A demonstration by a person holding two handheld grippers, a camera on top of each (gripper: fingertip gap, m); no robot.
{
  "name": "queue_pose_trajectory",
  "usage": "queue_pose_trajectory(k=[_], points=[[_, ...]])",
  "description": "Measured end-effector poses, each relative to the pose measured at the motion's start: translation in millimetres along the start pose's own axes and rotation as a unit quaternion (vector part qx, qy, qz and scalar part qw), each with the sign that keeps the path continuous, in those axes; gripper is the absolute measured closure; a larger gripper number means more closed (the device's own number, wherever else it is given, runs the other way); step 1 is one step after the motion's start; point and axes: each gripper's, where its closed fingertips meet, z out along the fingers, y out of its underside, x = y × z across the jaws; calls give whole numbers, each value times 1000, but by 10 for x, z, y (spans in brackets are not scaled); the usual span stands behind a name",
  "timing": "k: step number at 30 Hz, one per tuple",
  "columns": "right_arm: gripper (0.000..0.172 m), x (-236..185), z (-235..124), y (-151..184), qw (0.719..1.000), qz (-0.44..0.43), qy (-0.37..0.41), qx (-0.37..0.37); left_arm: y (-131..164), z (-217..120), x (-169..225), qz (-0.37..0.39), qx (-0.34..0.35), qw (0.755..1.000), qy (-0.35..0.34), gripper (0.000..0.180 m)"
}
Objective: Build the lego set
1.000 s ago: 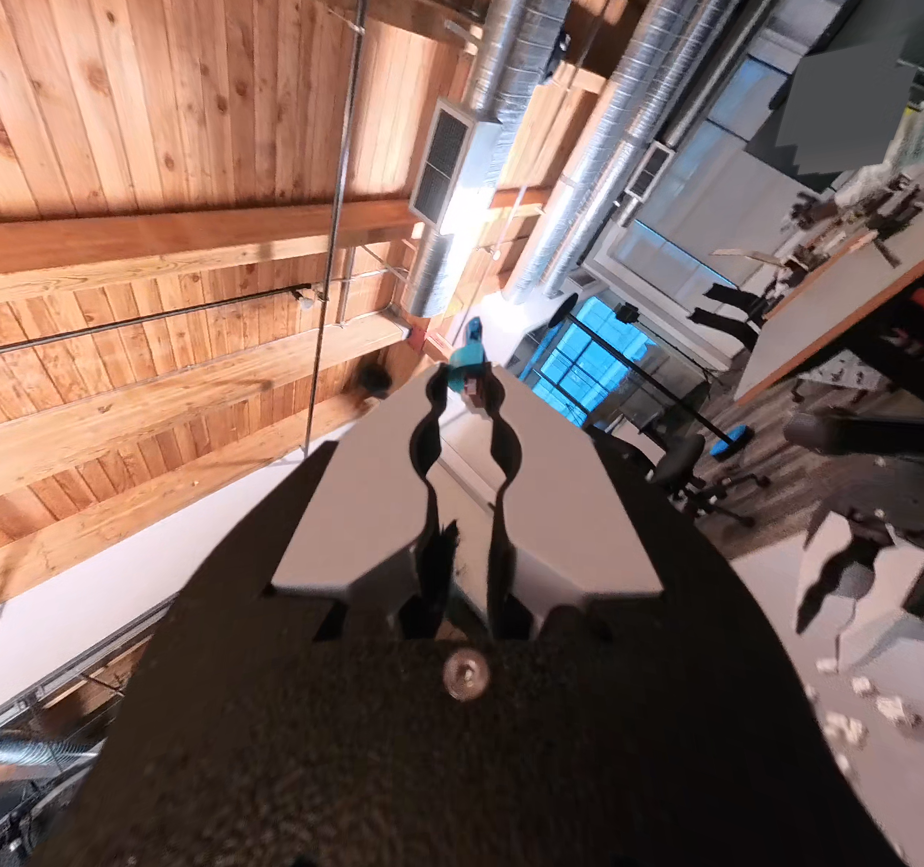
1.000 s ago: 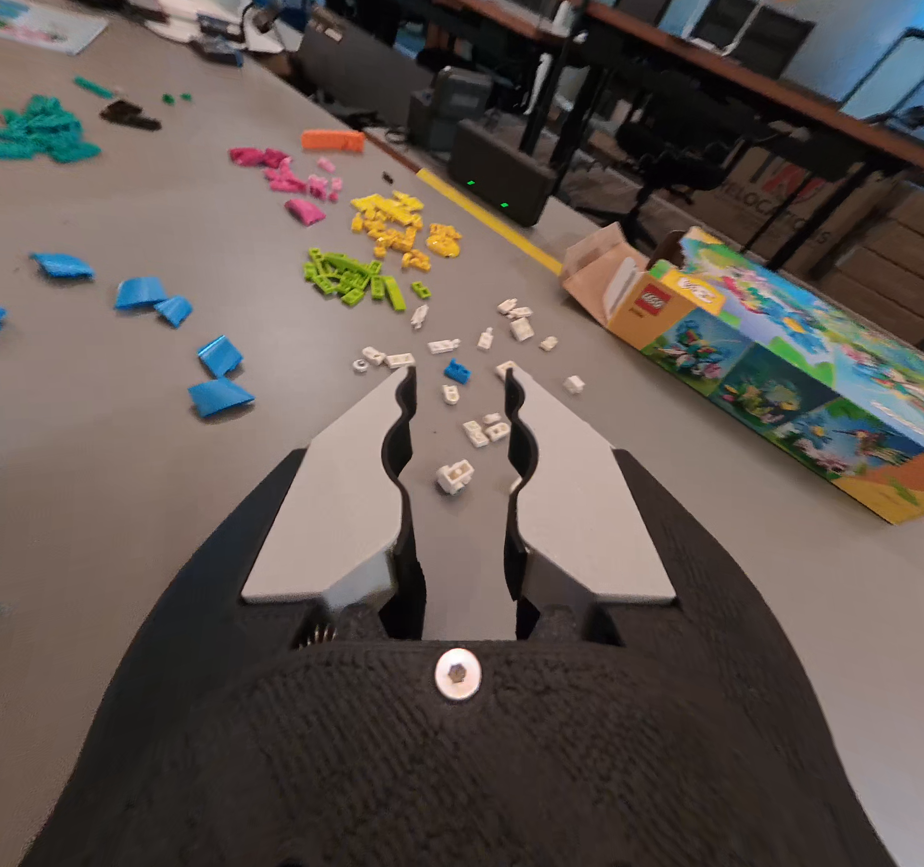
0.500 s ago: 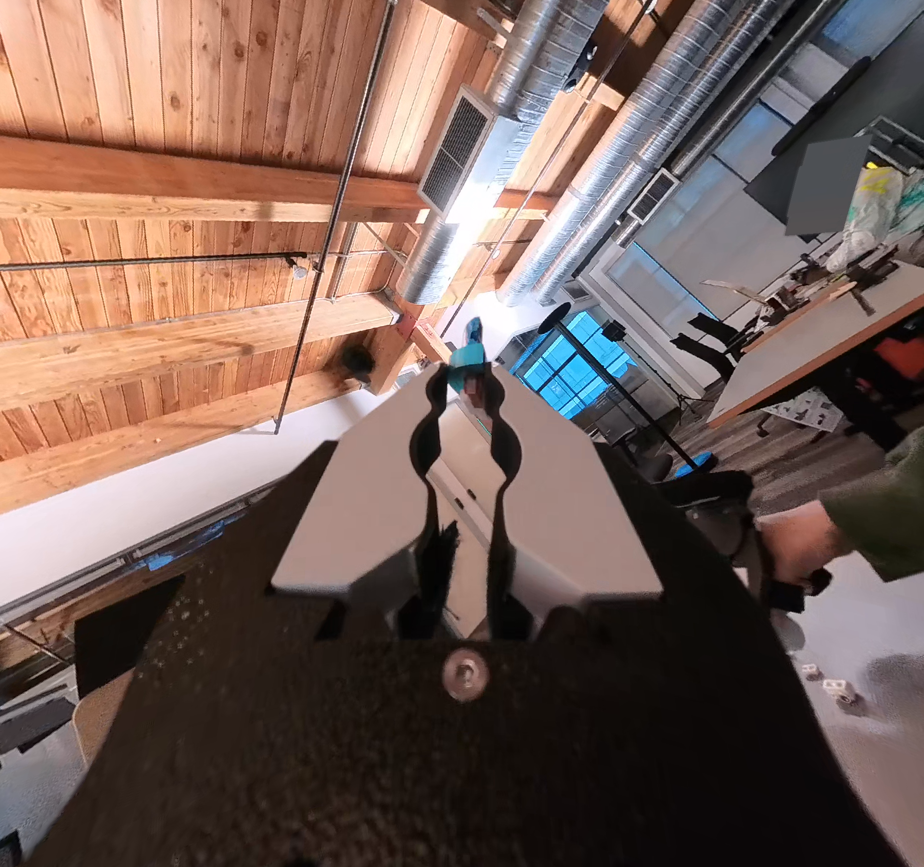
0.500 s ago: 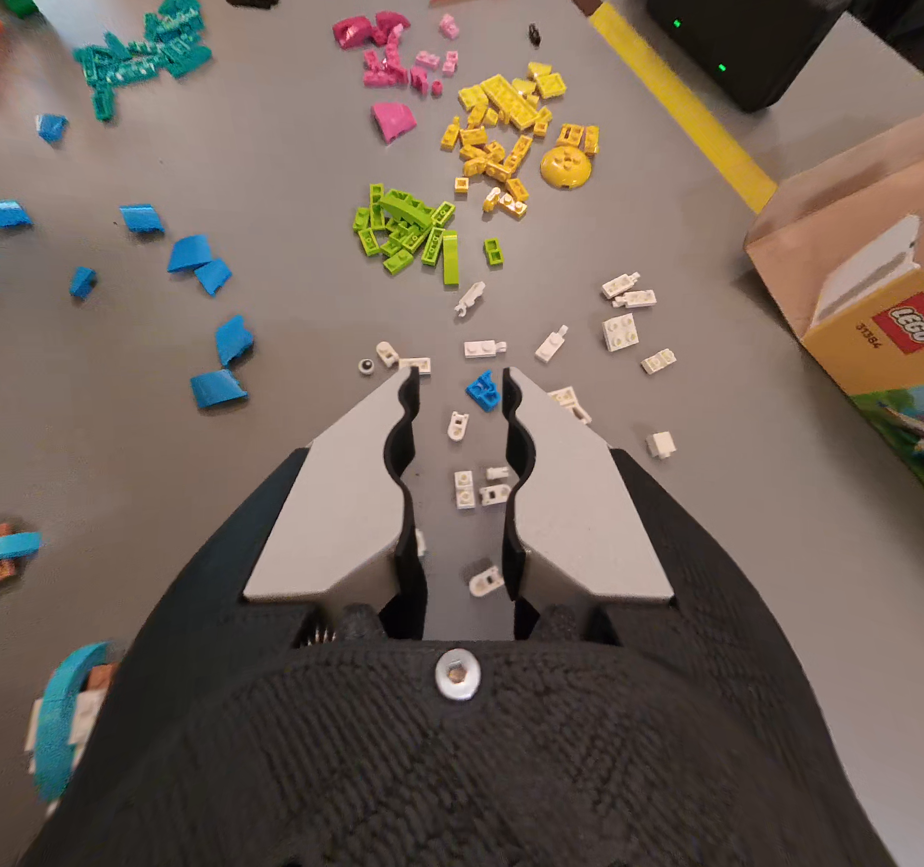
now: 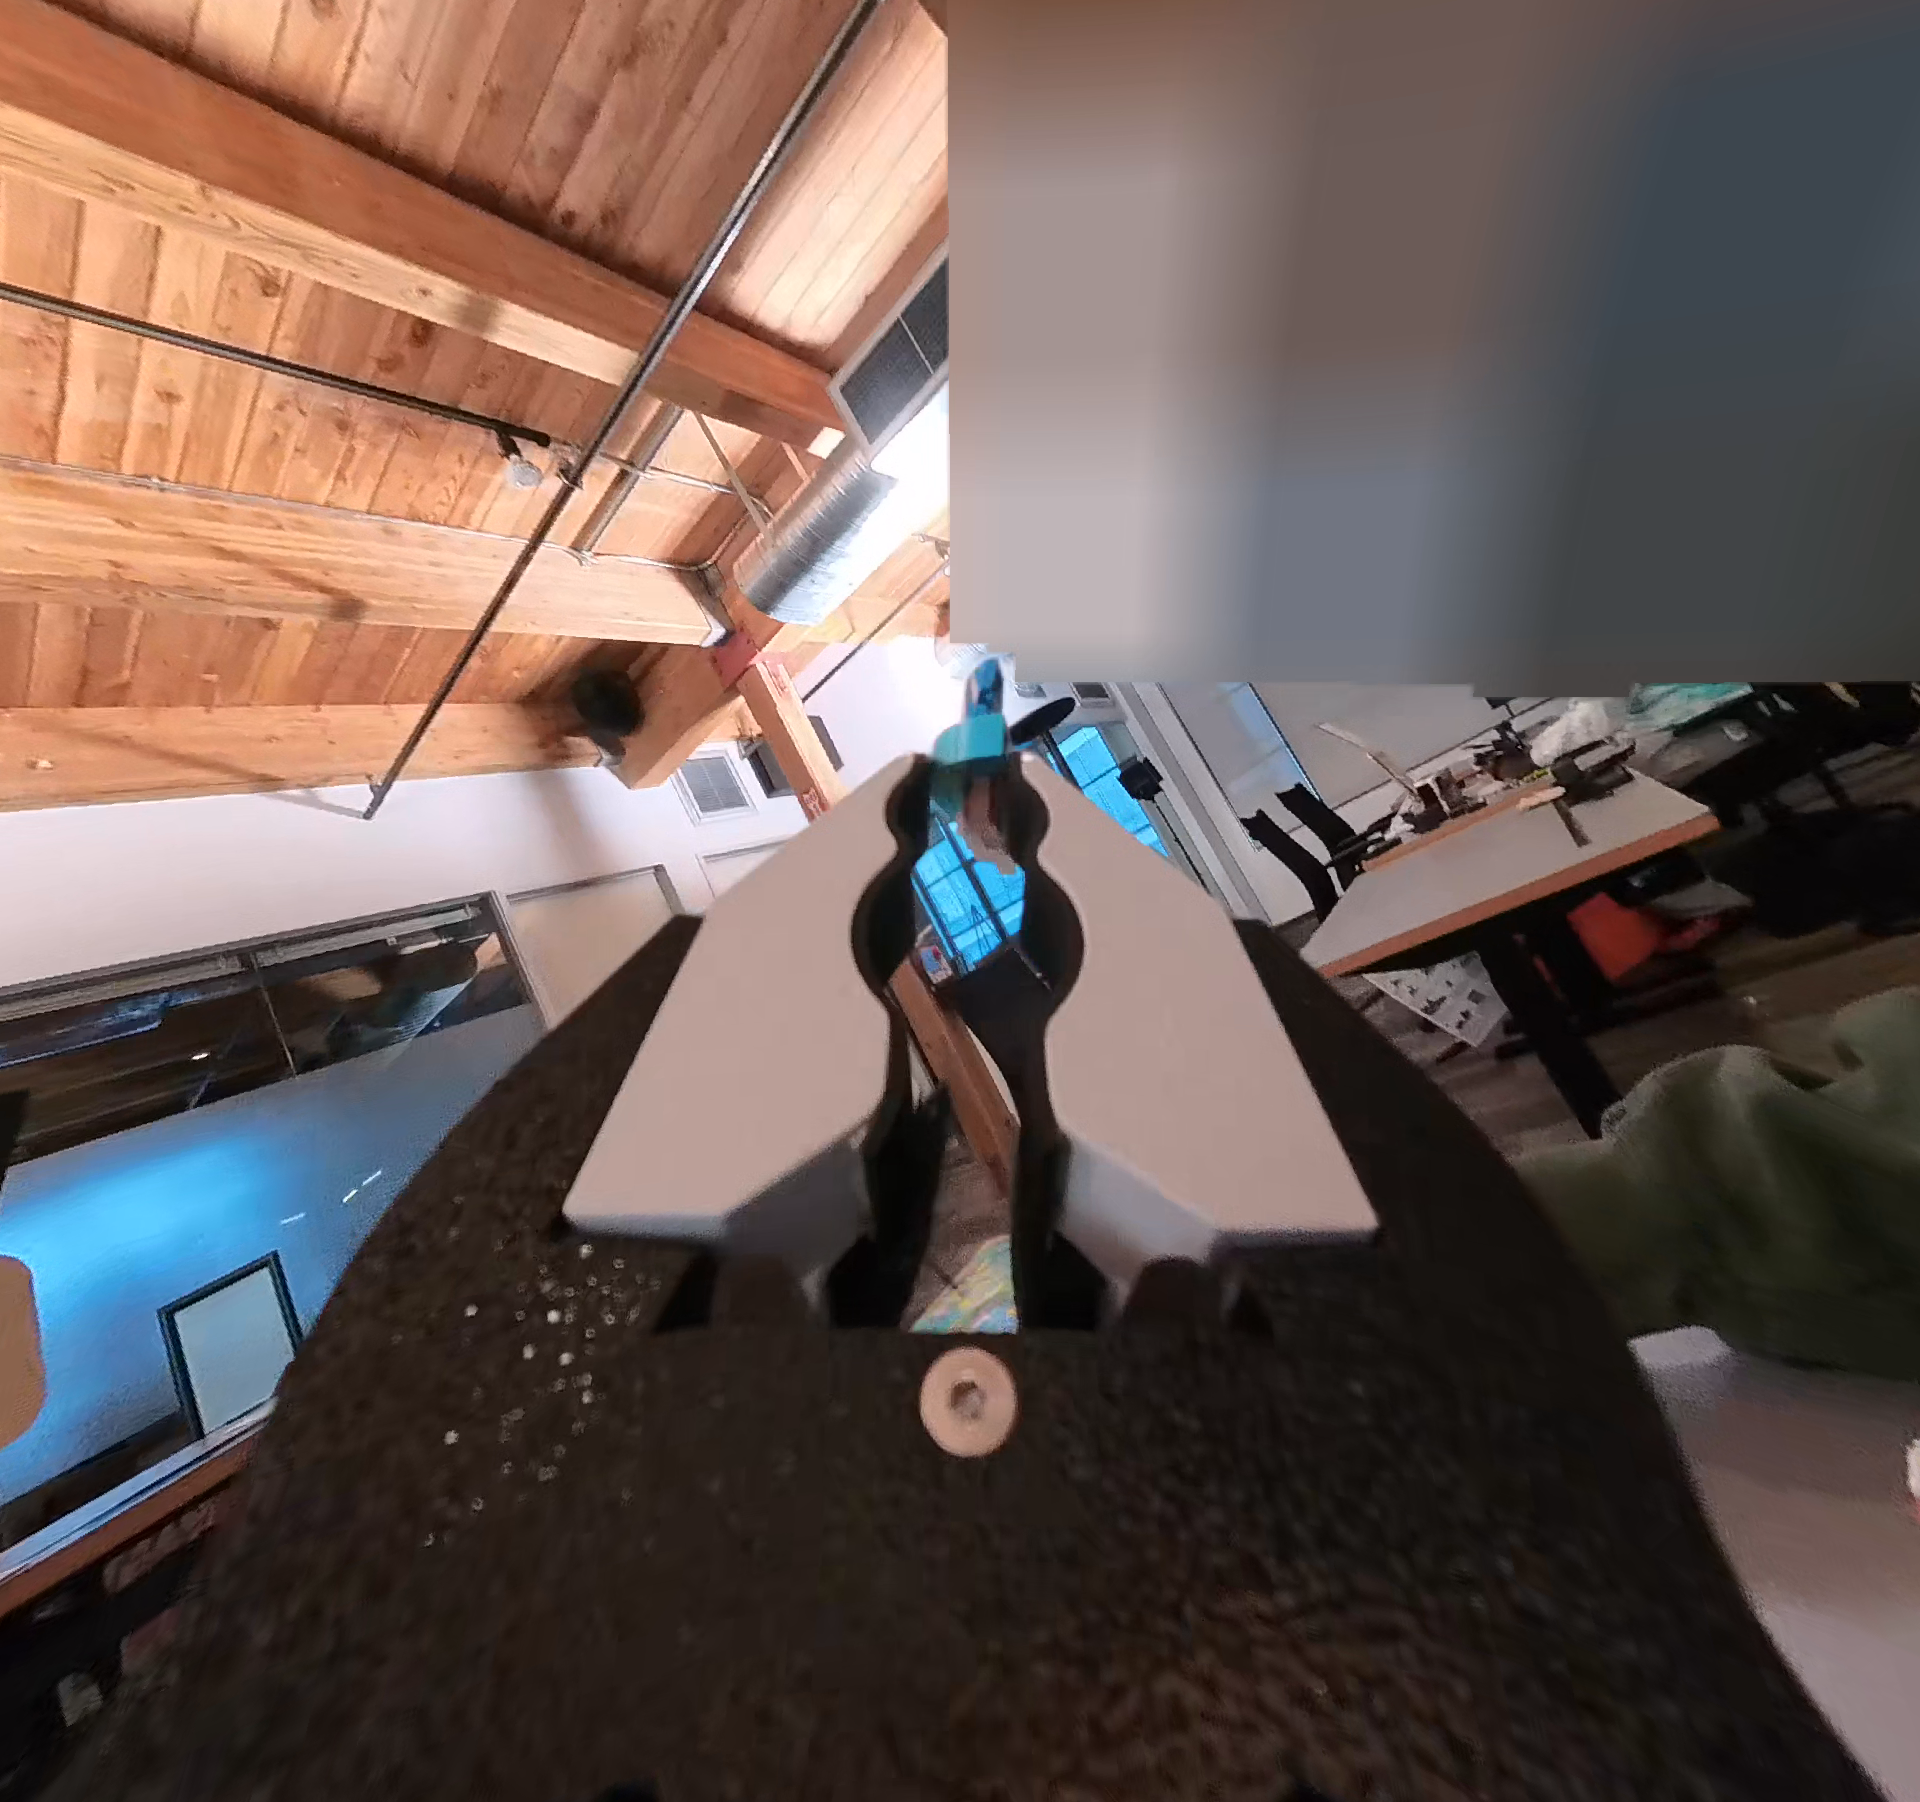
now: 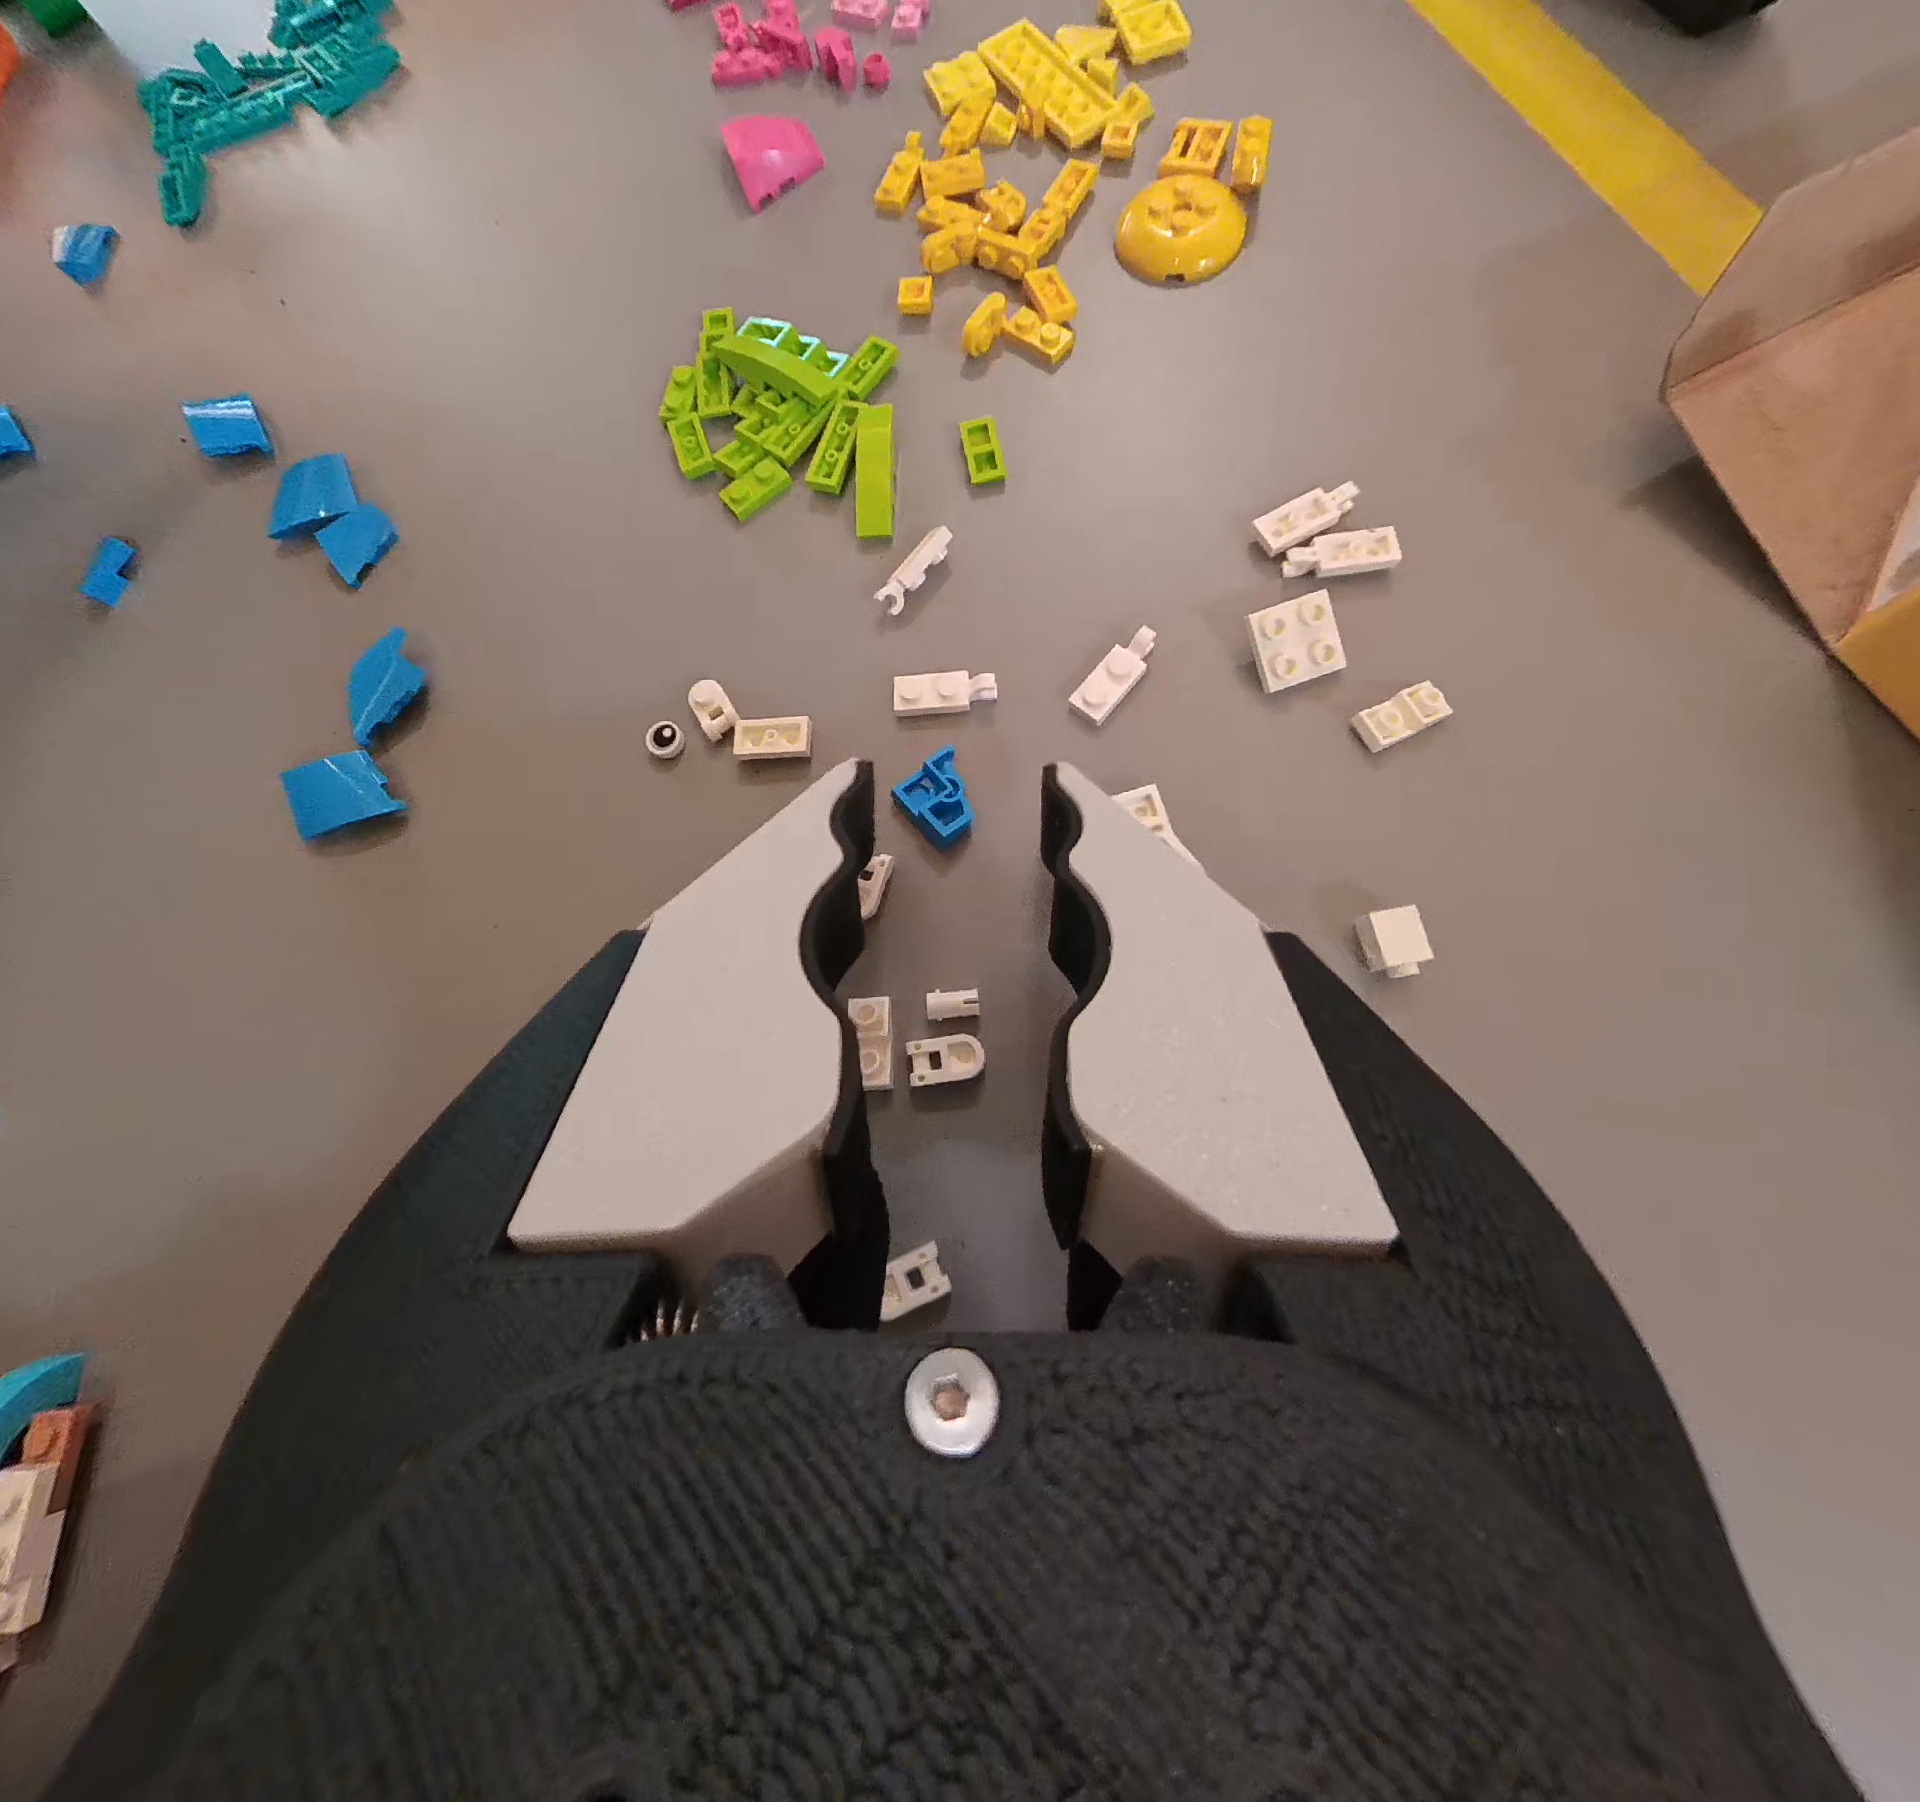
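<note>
Small teal brick assembly (image 5: 971,744) sits pinched at the tips of the left gripper (image 5: 971,776), its fingers nearly closed on it and raised toward the timber ceiling (image 5: 312,194). Right gripper (image 6: 956,786) hangs over the grey counter (image 6: 520,921) with fingers apart and holding nothing, a small blue piece (image 6: 935,796) lying between the tips untouched. White pieces (image 6: 1294,651) lie scattered around, with lime (image 6: 790,422), yellow (image 6: 1049,152) and pink (image 6: 779,17) heaps beyond.

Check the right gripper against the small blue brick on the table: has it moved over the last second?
Yes. The right gripper advanced toward the blue brick, which now lies at its open fingertips.
</note>
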Motion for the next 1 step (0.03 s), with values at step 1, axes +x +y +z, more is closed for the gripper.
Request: queue_pose_trajectory(k=[1], points=[[140,-1,17,15,1000,2,-3,-4,21,22,36,1,-3,1000,6,169]])
